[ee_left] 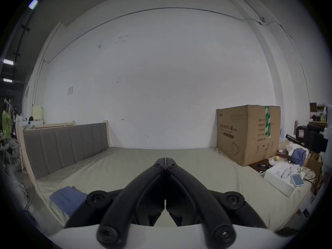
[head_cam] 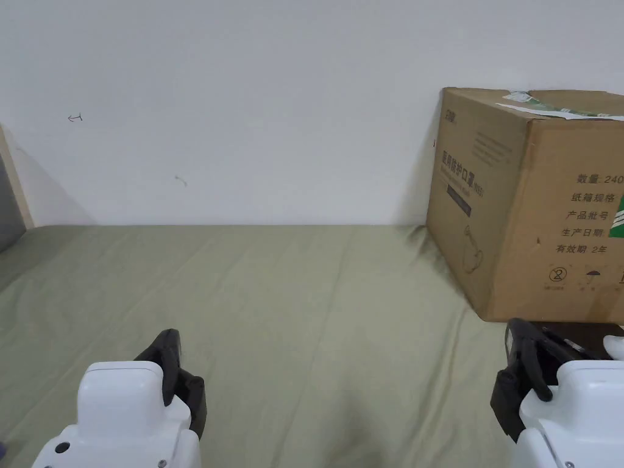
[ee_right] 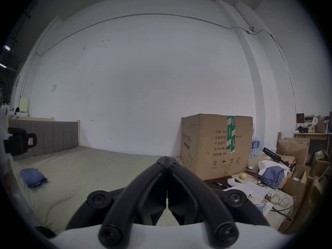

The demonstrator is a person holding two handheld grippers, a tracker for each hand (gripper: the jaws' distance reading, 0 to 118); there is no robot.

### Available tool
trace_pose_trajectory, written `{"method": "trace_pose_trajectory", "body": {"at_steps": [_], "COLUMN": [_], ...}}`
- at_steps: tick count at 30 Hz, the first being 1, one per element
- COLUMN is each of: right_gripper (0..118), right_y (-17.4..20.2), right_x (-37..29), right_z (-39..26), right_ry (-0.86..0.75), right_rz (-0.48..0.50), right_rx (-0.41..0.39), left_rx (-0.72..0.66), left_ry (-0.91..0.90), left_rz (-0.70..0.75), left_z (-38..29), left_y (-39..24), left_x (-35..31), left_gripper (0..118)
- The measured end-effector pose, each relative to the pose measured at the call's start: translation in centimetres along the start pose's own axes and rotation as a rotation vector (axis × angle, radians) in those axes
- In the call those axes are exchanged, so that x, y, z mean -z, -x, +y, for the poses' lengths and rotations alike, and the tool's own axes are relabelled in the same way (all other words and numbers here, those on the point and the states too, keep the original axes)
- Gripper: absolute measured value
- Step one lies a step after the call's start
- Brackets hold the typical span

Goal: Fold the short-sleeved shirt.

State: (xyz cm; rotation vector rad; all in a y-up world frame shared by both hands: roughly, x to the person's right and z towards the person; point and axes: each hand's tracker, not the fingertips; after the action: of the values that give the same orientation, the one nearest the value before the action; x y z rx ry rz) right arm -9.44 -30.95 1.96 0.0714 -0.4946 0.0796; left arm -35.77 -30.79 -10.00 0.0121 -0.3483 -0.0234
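The short-sleeved shirt (ee_right: 33, 177), blue and bunched in a heap, is lying on the bed near its left edge, well apart from both my tongs; in the left gripper view it is showing as blue fabric (ee_left: 69, 201) at the mattress's near-left corner.

The bed (head_cam: 292, 304) is stretching wide under an olive-green sheet, running back to the white wall (head_cam: 244, 91). A grey padded headboard (ee_left: 62, 145) is standing along its left side.

A big cardboard box (head_cam: 536, 207) is sitting on the bed's far-right corner, against the wall, green tape (ee_right: 230, 136) running down its face.

Beyond the box, clutter is piling up: smaller cartons (ee_right: 292, 150), papers, another blue cloth (ee_right: 273, 176).

My left tongs (ee_left: 165, 160) are hovering above the sheet, jaws clenched tip to tip, nothing between them. My right tongs (ee_right: 167, 158) are doing likewise, pressed together and empty, pointing toward the box's base.
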Motion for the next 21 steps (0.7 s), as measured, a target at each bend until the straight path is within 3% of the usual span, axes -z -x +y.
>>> {"method": "trace_pose_trajectory", "body": {"at_steps": [11,12,13,16,17,19,21], "right_gripper": [0,7,20,81,102,118,118], "right_y": [0.8,0.9,1.0,1.4,1.5,2.0,2.4], "right_x": [-0.7,-0.8,-0.8,-0.8,-0.8,-0.9,-1.2], "right_z": [0.2,0.3,0.4,0.6,0.6,0.4,0.3], "right_ry": [-0.003,-0.002,0.004,0.018,0.014,-0.007,-0.039], "right_rz": [0.017,0.019,0.029,0.071,0.082,0.085,0.076], "right_rx": [-0.01,-0.018,-0.023,-0.031,-0.03,-0.039,-0.062], "left_rx": [-0.013,-0.014,-0.015,-0.024,-0.029,-0.038,-0.03], "left_ry": [0.027,0.02,0.013,0.011,0.012,-0.007,-0.006], "left_rz": [0.007,0.003,-0.008,-0.016,-0.01,-0.009,-0.008], "left_z": [0.3,0.4,0.5,1.1,1.1,1.3,1.4], "left_y": [-0.1,-0.1,0.2,0.2,0.2,0.3,0.4], "left_x": [0.5,0.4,0.3,0.6,0.6,0.4,0.4], "left_gripper": [0,2,11,97,116,118,118]}}
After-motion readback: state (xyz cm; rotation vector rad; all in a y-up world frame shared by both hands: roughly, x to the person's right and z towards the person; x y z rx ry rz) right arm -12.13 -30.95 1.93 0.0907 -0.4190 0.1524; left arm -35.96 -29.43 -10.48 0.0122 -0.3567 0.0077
